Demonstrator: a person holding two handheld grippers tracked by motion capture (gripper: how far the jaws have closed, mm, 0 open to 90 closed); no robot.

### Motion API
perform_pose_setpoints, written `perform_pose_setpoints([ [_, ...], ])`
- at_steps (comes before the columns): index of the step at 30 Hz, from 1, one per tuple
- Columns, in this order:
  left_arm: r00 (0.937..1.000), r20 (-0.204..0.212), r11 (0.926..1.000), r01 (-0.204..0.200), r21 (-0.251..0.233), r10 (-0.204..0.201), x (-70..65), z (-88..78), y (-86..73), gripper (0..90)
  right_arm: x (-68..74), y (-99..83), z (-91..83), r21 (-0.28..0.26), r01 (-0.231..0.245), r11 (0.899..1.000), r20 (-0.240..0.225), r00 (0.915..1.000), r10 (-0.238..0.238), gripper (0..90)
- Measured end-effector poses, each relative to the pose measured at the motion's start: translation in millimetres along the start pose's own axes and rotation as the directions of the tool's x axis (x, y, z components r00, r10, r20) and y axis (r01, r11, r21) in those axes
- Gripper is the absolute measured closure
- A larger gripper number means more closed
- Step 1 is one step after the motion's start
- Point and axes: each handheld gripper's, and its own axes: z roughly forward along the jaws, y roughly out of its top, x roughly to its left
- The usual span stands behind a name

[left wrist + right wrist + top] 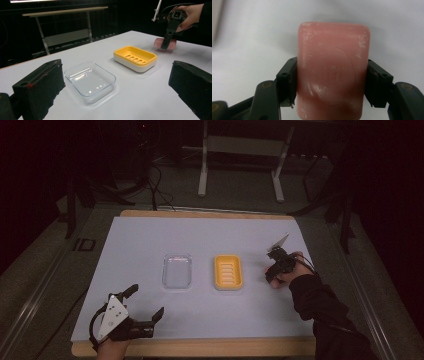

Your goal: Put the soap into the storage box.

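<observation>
A pink bar of soap (333, 50) sits between the two black jaws of my right gripper (332, 82), which is shut on its long sides. In the high view that gripper (272, 276) points down at the table's right side, just right of a yellow soap dish (228, 271). From the left gripper view the soap (172, 44) hangs low over the table; whether it touches I cannot tell. A clear, empty plastic dish (177, 270) stands left of the yellow one. My left gripper (147, 301) rests open near the front left corner, with nothing between its jaws.
A white mat (210, 235) covers the wooden table top (200, 347). Beyond the far edge stand a metal desk frame (202, 175) and cables on the dark floor. The yellow dish (135, 58) and clear dish (90, 80) lie ahead of the left gripper (117, 75).
</observation>
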Motion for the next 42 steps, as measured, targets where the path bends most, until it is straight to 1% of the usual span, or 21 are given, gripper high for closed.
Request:
perform_pose_setpoints([
  [3, 1.0, 0.001, 1.0, 0.002, -0.001, -0.002, -0.1, 0.4, 0.1, 0.3, 3.7, 1.6, -3.3, -0.006, 0.001, 1.0, 0.001, 1.0, -0.001, 37.3],
  [4, 1.0, 0.001, 1.0, 0.004, -0.002, -0.004, -0.1, 0.7, 0.1, 0.3, 6.3, 3.2, -7.1, -0.021, -0.011, 1.0, 0.0, 0.9999, 0.011, 37.3],
  [8, 1.0, 0.002, 1.0, 0.004, 0.0, -0.004, 0.3, 1.1, 0.1, 0.3, 10.5, 5.8, -13.2, -0.031, -0.024, 0.999, 0.0, 0.9997, 0.024, 37.3],
  [9, 1.0, 0.002, 1.0, 0.004, 0.001, -0.004, 0.3, 1.2, 0.1, 0.3, 14.0, 8.0, -18.0, -0.036, -0.028, 0.999, 0.001, 0.9996, 0.028, 37.3],
  [12, 1.0, 0.003, 1.0, 0.004, -0.001, -0.004, 0.1, 1.5, 0.3, 0.3, 19.2, 12.7, -26.9, -0.042, -0.031, 0.999, 0.021, 0.9993, 0.032, 37.4],
  [14, 1.0, 0.003, 1.0, 0.003, 0.0, -0.003, 0.1, 1.7, 0.4, 0.3, 22.9, 16.4, -33.0, -0.053, -0.042, 0.998, 0.027, 0.9987, 0.043, 37.3],
  [17, 1.0, 0.003, 1.0, 0.003, 0.0, -0.003, 0.2, 1.7, 0.4, 0.3, 29.9, 21.8, -41.2, -0.064, -0.04, 0.997, 0.03, 0.9987, 0.042, 37.4],
  [26, 1.0, 0.006, 1.0, 0.002, -0.003, -0.002, 0.0, 1.3, 0.6, 0.3, 51.5, 36.3, -64.0, -0.096, -0.043, 0.994, 0.018, 0.9988, 0.045, 37.4],
  [28, 1.0, 0.005, 1.0, 0.001, -0.002, -0.001, -0.1, 1.3, 0.6, 0.3, 57.8, 38.9, -68.8, -0.106, -0.032, 0.994, 0.021, 0.9992, 0.035, 37.4],
  [29, 1.0, 0.006, 1.0, 0.0, -0.003, 0.0, -0.1, 1.3, 0.7, 0.3, 60.5, 40.0, -71.3, -0.114, -0.026, 0.993, 0.023, 0.9993, 0.029, 37.4],
  [32, 1.0, 0.006, 1.0, -0.001, -0.003, 0.001, -0.2, 1.2, 0.7, 0.3, 68.6, 42.8, -78.4, -0.146, -0.026, 0.989, 0.009, 0.9996, 0.028, 37.4],
  [37, 1.0, 0.006, 1.0, -0.001, -0.004, 0.001, -0.3, 1.1, 0.7, 0.3, 80.5, 45.7, -82.8, -0.178, -0.018, 0.984, -0.001, 0.9998, 0.018, 37.4],
  [40, 1.0, 0.005, 1.0, -0.002, -0.003, 0.002, -0.2, 1.2, 0.7, 0.3, 85.7, 45.9, -83.5, -0.206, -0.032, 0.978, -0.008, 0.9995, 0.031, 37.4],
  [42, 1.0, 0.005, 1.0, -0.003, -0.001, 0.003, -0.4, 1.2, 0.8, 0.3, 89.4, 46.0, -82.9, -0.214, -0.048, 0.976, -0.029, 0.9986, 0.043, 37.4],
])
